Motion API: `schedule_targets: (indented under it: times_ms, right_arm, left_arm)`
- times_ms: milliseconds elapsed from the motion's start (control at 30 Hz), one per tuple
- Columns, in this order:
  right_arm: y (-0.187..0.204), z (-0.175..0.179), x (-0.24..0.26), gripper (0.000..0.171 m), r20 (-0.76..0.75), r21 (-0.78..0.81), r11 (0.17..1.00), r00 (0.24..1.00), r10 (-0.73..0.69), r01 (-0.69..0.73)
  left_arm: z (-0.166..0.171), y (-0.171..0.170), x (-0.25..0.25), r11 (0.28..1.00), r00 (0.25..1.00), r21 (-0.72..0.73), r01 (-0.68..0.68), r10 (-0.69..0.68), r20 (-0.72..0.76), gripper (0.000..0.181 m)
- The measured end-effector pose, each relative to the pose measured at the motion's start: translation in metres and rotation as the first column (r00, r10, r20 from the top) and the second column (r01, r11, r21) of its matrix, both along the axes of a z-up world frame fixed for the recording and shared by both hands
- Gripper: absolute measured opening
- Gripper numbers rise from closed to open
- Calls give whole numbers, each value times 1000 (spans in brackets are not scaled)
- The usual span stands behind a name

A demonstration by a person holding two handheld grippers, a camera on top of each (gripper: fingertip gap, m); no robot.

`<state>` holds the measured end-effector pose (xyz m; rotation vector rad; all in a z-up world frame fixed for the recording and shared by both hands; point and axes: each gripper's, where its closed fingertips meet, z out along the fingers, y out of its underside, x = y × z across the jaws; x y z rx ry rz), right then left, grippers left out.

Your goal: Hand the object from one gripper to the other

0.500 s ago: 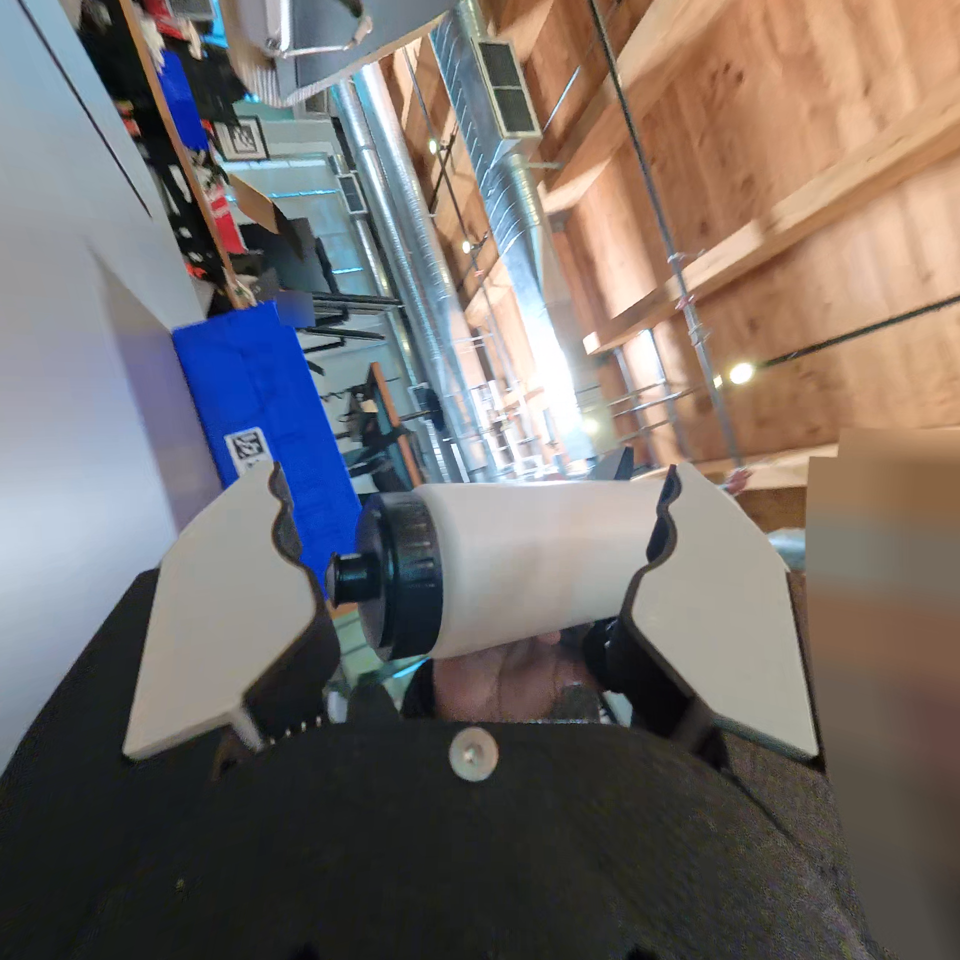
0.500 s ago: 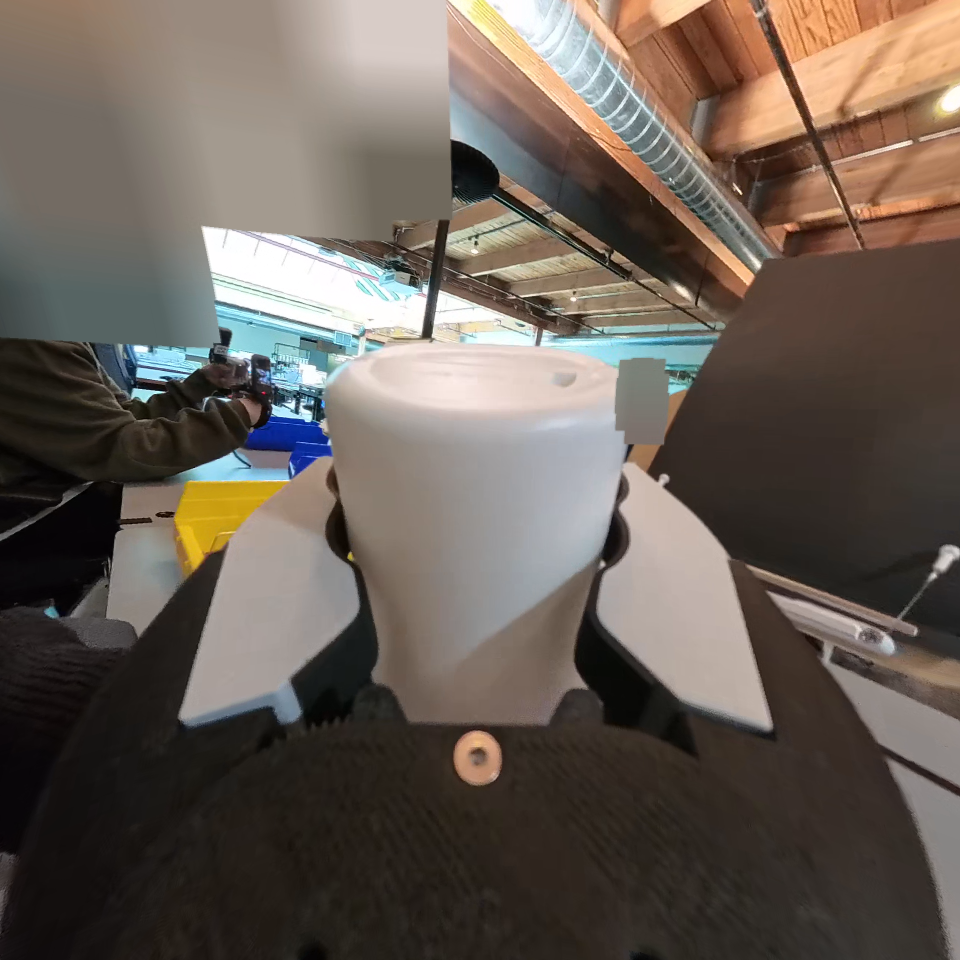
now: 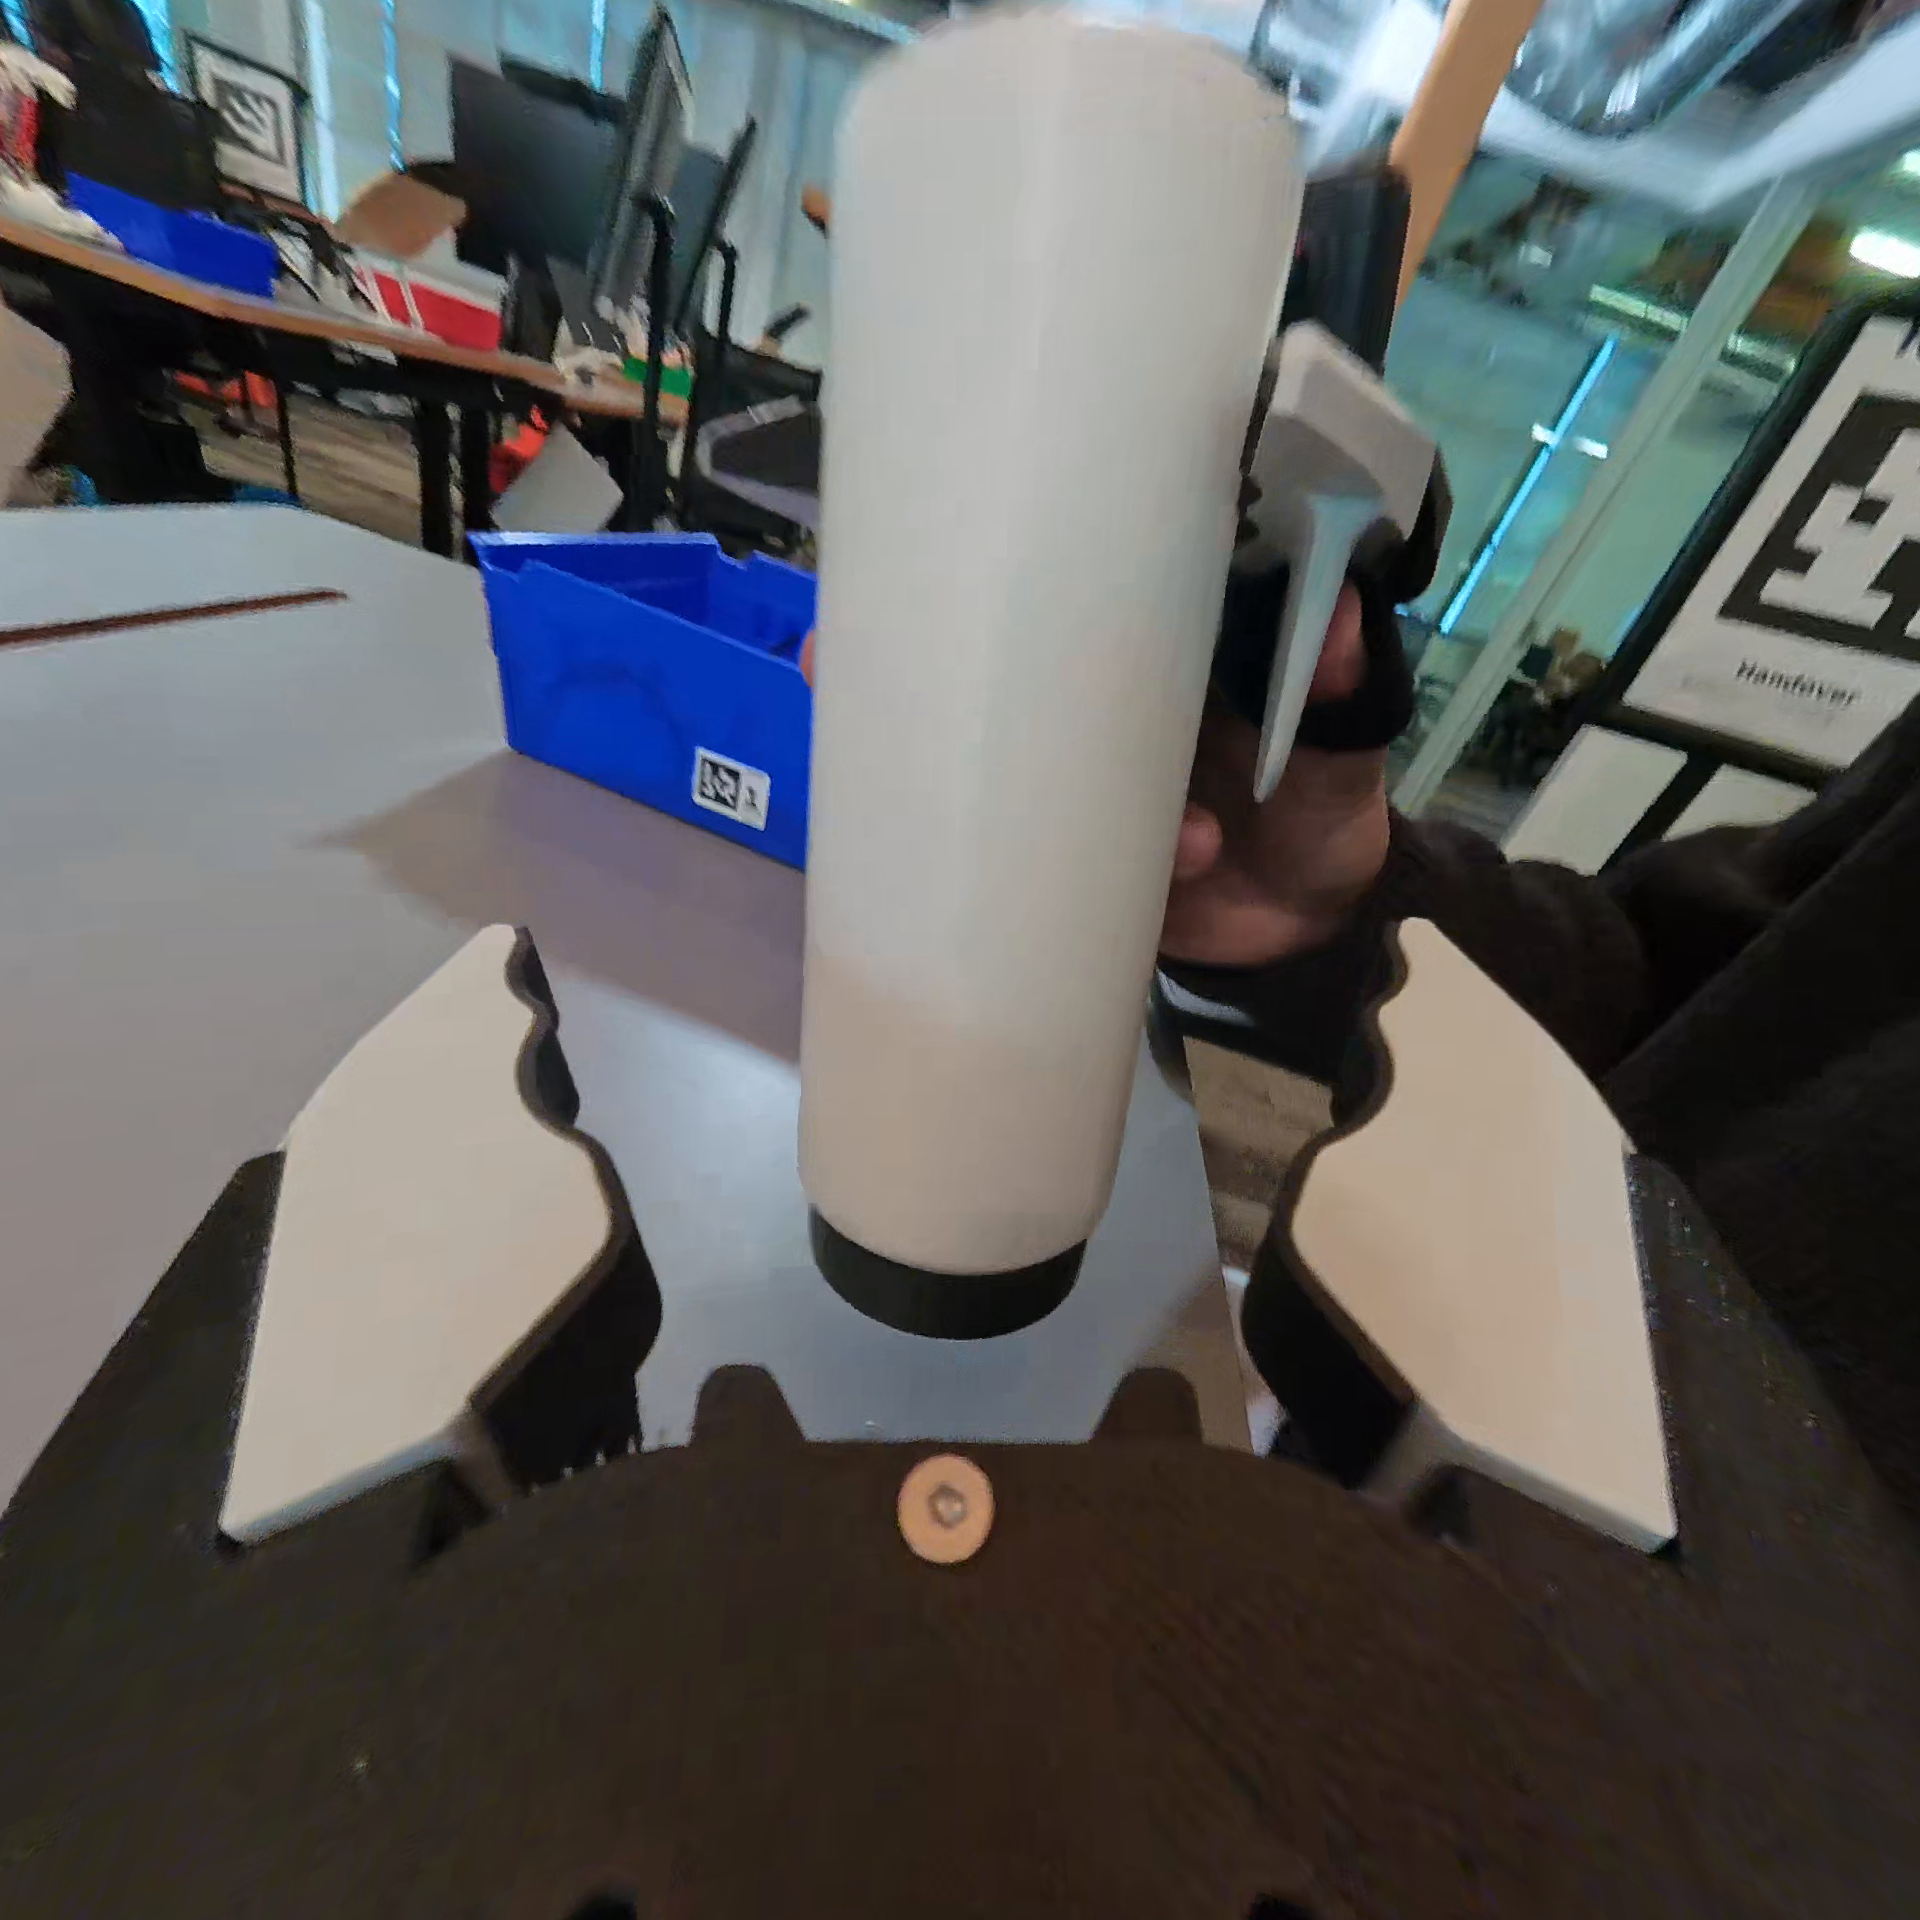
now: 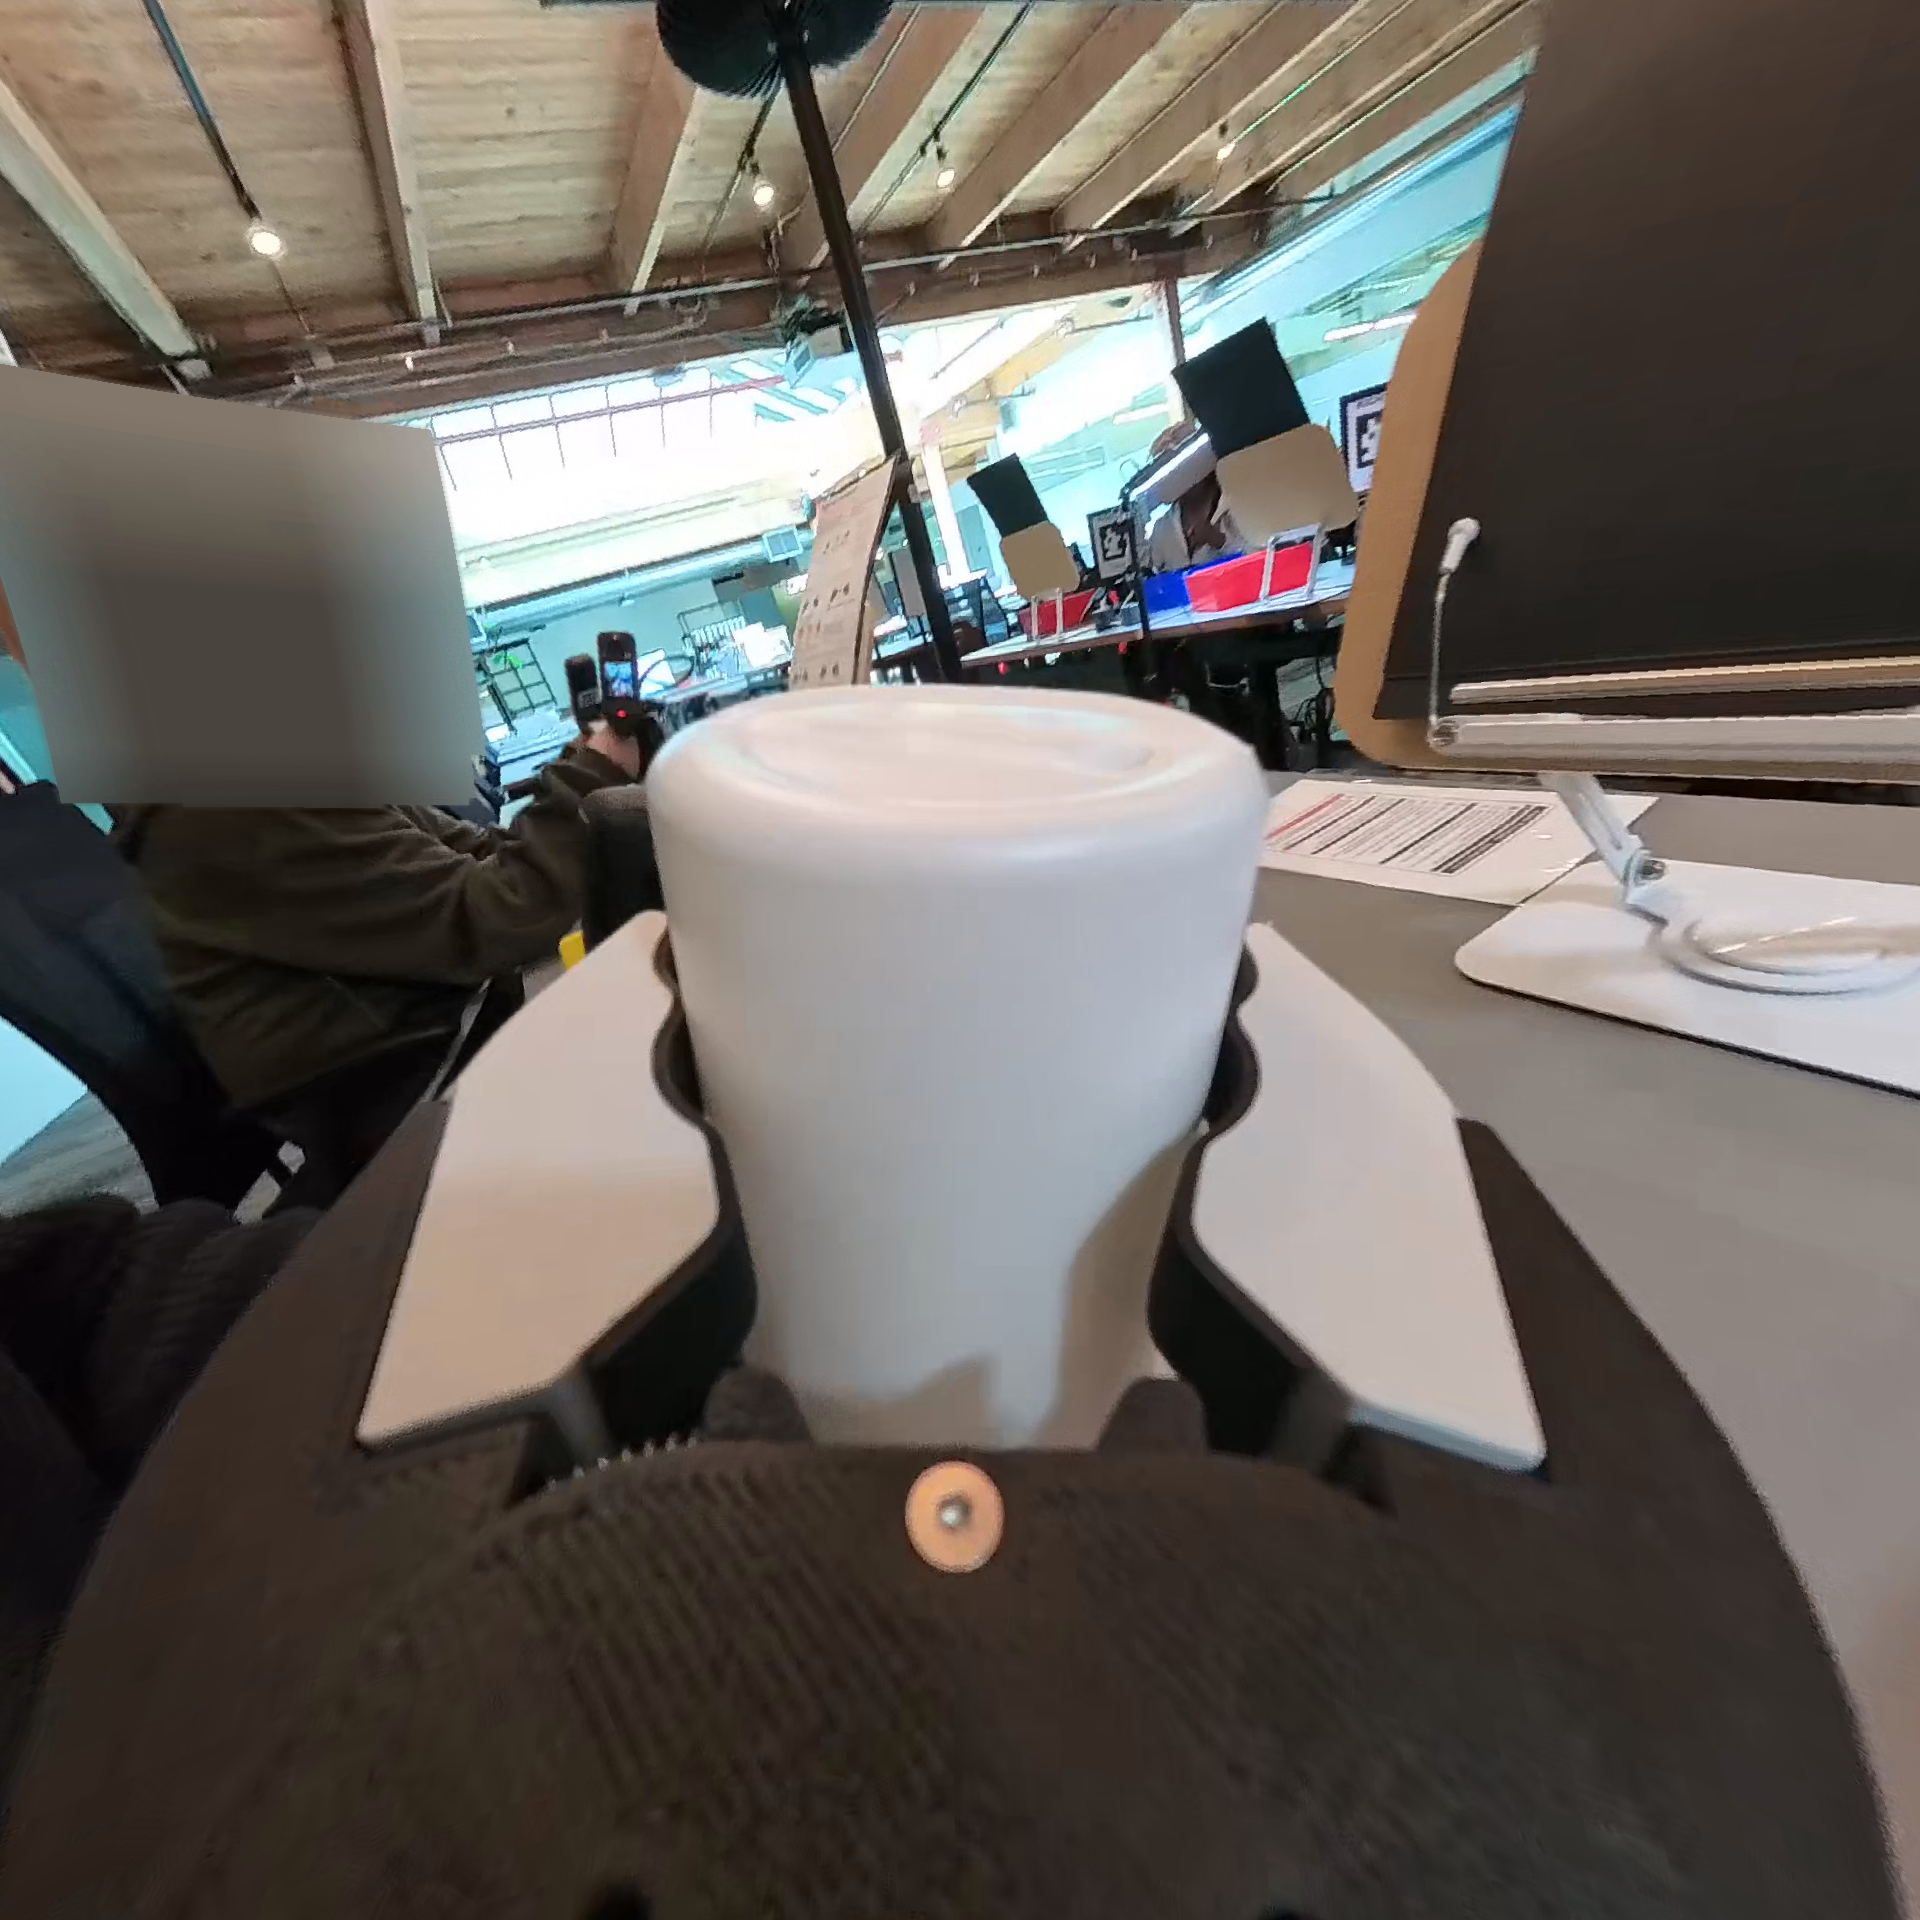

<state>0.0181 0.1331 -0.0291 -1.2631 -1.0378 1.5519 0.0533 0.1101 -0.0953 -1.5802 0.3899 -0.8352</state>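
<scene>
A white bottle (image 3: 1039, 623) with a black cap (image 3: 945, 1288) stands upside down, cap towards my left gripper. My left gripper (image 3: 956, 935) is open; the bottle's lower part hangs between its fingers with a gap on each side. My right gripper (image 4: 956, 935) is shut on the bottle (image 4: 956, 1039), whose flat white bottom faces the right wrist camera. One grey finger (image 3: 1330, 457) of the right gripper shows in the left wrist view at the bottle's upper right, with the hand that holds it below.
A blue bin (image 3: 644, 665) sits on the grey table (image 3: 208, 727) behind the bottle. A marker board (image 3: 1818, 520) stands at the right. A dark screen (image 4: 1714, 364) on a white stand (image 4: 1714, 966), a printed sheet (image 4: 1423, 831) and a seated person (image 4: 312, 935) are around. There is about 7 centimetres between the tips of the two grippers. About 35 centimetres separates my right fingertips from the dark screen (image 4: 1714, 364).
The left view swung from the ceiling down to the table. The bottle lay sideways across the left fingers and now stands cap-down between them. The right gripper tilted lower and still holds it.
</scene>
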Motion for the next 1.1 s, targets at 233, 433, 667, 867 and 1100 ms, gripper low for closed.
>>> schedule_targets:
  times_ms: [233, 433, 667, 867, 1100]
  right_arm:
    - [-45, 1, -8, 98, 23, 180, 976, 993, 119, -121]
    - [-59, 6, -8, 99, -33, 184, 969, 984, 176, -167]
    - [-56, 13, -7, 98, -59, 182, 972, 985, 161, -148]
    - [-32, 20, 2, 108, -89, 282, 959, 995, 50, -23]
    - [-17, -31, -10, 109, 27, 238, 970, 999, 42, -47]
  left_arm:
    - [-33, 3, 29, 994, 991, -108, 27, -41, -130, 147]
    - [-20, -9, 37, 996, 989, -13, 88, -89, -121, 105]
    - [-9, -9, 31, 998, 991, 34, 58, -53, -124, 103]
    - [9, -2, -7, 1000, 996, 23, -20, 18, 87, 102]
    - [29, -4, -61, 984, 978, 86, -155, 141, 157, 102]
